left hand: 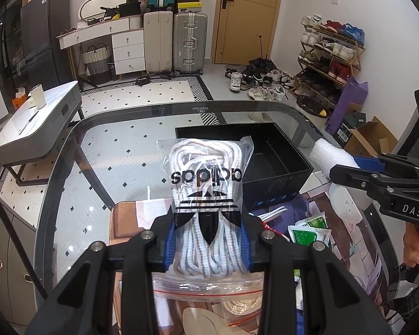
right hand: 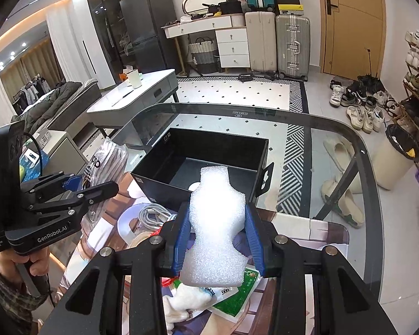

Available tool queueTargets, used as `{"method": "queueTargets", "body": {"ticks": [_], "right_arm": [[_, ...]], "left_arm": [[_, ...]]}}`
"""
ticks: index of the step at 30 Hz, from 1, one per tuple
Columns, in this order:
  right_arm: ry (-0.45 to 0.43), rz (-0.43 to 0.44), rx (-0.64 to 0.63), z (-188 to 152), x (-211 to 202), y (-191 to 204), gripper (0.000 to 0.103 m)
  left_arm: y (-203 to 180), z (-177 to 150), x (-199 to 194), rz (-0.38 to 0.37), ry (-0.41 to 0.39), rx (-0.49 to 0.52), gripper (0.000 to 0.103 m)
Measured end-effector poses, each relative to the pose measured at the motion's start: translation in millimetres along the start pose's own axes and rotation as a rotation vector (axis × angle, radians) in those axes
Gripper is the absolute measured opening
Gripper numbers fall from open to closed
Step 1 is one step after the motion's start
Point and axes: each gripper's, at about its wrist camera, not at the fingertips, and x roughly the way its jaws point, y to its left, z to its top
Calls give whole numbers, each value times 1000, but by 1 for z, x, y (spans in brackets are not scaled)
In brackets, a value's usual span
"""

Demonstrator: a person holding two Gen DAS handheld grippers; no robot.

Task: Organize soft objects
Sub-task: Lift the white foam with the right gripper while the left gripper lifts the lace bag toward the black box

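Note:
My left gripper (left hand: 208,240) is shut on a clear bag of white shoelaces (left hand: 206,184) with a black logo, held above the glass table. My right gripper (right hand: 218,237) is shut on a white foam piece (right hand: 216,223), held up just in front of the open black box (right hand: 209,156). The box (left hand: 276,156) stands on the table ahead of both grippers, and its visible floor is bare. In the left wrist view the right gripper (left hand: 349,167) holds the foam (left hand: 332,153) at the box's right side. In the right wrist view the left gripper (right hand: 78,187) holds the lace bag (right hand: 106,162) left of the box.
Below the grippers lie a zip bag (left hand: 209,287), green sachets (left hand: 310,229), a white plush (right hand: 187,301), coiled grey cable (right hand: 153,215) and a patterned mat (right hand: 307,229). The glass table's rim (right hand: 265,111) curves beyond the box. A low white table (left hand: 36,117) stands left.

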Motion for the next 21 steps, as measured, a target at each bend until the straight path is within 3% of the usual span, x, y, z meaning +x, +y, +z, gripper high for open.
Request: {"method": "queueTargets", "body": {"ticks": [21], "right_arm": [[-12,13,6,23,-3,2,39]], "left_arm": [[-7,22,4,-4,25,12,34]]}}
